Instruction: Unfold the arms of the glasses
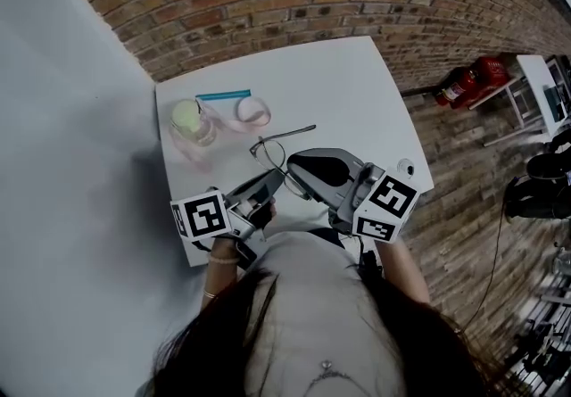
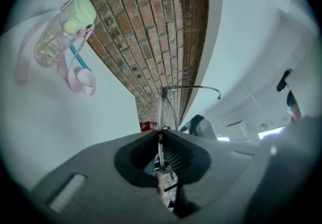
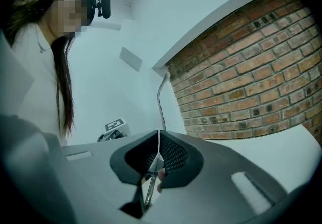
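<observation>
Thin wire-rimmed glasses (image 1: 271,157) hang just above the white table (image 1: 357,92), held between both grippers. My left gripper (image 1: 270,179) is shut on the frame; in the left gripper view the rim (image 2: 167,108) rises out of the closed jaws of the left gripper (image 2: 161,135), and one arm (image 2: 193,87) stretches off to the right. In the head view that arm (image 1: 293,132) points far-right, free. My right gripper (image 1: 297,170) is shut on a thin wire part of the glasses; in the right gripper view, where the right gripper (image 3: 159,135) is closed, this wire (image 3: 160,99) stands up to a curved tip.
A clear bottle with a green lid (image 1: 191,122) and pink strap (image 1: 250,110) lies at the table's far left, beside a blue strip (image 1: 223,95). The bottle (image 2: 60,31) also shows in the left gripper view. Brick floor surrounds the table; red cylinders (image 1: 468,81) lie at the right.
</observation>
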A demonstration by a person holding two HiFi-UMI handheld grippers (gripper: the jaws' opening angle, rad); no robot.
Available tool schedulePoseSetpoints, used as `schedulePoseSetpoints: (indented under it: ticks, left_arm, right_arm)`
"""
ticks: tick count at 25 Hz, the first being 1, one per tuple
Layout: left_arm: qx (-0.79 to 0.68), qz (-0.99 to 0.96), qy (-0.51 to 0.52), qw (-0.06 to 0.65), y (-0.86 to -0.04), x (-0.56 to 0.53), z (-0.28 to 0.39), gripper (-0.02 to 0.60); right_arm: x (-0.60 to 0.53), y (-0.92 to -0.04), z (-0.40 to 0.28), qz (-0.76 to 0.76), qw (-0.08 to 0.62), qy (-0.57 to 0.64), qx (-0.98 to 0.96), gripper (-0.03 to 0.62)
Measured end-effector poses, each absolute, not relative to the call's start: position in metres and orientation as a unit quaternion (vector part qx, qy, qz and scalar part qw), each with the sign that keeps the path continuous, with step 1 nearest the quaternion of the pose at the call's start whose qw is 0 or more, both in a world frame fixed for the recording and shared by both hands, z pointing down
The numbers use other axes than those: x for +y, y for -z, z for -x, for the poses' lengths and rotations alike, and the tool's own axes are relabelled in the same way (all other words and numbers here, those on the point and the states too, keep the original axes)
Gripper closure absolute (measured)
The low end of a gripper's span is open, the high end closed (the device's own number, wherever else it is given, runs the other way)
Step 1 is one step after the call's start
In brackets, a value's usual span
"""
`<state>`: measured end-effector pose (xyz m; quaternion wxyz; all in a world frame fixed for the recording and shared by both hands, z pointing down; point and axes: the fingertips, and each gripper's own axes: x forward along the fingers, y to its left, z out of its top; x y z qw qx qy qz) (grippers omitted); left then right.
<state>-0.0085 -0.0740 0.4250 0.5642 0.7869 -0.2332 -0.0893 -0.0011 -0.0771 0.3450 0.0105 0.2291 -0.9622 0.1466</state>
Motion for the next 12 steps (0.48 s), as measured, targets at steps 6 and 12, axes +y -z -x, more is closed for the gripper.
schedulePoseSetpoints:
  ticks: [6,12]
  left_arm:
    - [-0.232,-0.811,0.079,0.531,-0.417,-0.077,0.007,0.560]
    - [-0.252,-0.824,0.073,0.501,-0.415,-0.080,0.016,0.560]
  right_arm:
    - [-0.078,-0.350,0.013,-0.217,0.020,-0.149,-0.964,0.572]
    - [-0.080,-0.352,0.025,-0.205,0.034,-0.150,-0.967,0.562]
